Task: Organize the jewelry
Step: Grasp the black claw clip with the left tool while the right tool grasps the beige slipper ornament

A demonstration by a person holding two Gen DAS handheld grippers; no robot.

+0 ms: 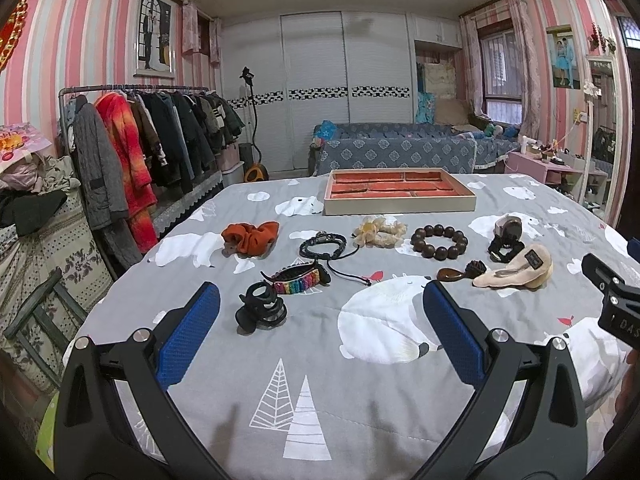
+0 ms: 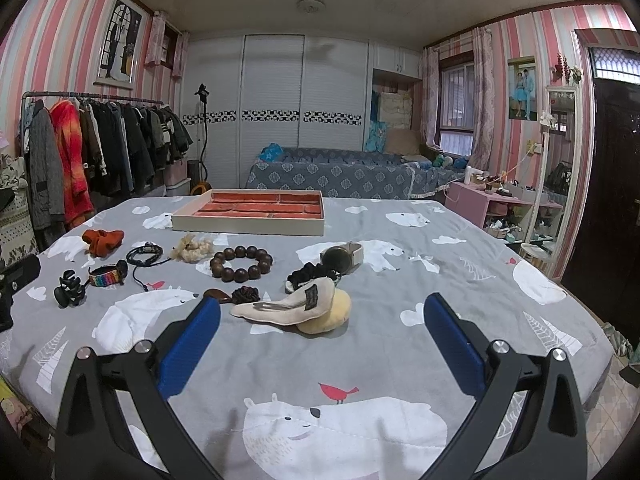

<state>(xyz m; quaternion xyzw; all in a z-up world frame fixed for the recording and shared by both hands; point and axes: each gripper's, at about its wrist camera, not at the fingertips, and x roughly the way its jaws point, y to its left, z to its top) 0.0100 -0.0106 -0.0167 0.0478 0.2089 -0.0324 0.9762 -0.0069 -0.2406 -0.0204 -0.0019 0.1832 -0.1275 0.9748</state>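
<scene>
A cream tray with an orange divided lining (image 1: pixel 400 204) (image 2: pixel 248 224) sits far back on the grey bear-print bedspread. In front of it lie an orange scrunchie (image 1: pixel 250 236), a black cord bracelet (image 1: pixel 322 245), a cream scrunchie (image 1: pixel 380 231), a brown bead bracelet (image 1: pixel 439 242) (image 2: pixel 241 262), a watch (image 2: pixel 342 257), a rainbow bracelet (image 1: pixel 298 282), a black claw clip (image 1: pixel 262 310) and a beige plush hair clip (image 2: pixel 292 308). My left gripper (image 1: pixel 320 334) is open above the bedspread, just behind the claw clip. My right gripper (image 2: pixel 322 338) is open, near the plush clip, holding nothing.
A clothes rack full of coats (image 1: pixel 152 140) stands left of the bed. A blue-covered sofa (image 1: pixel 400 148) and white wardrobe lie beyond. A pink shelf with clutter (image 2: pixel 496 204) and a mirror stand to the right. The bedspread's near part (image 2: pixel 320 380) is bare fabric.
</scene>
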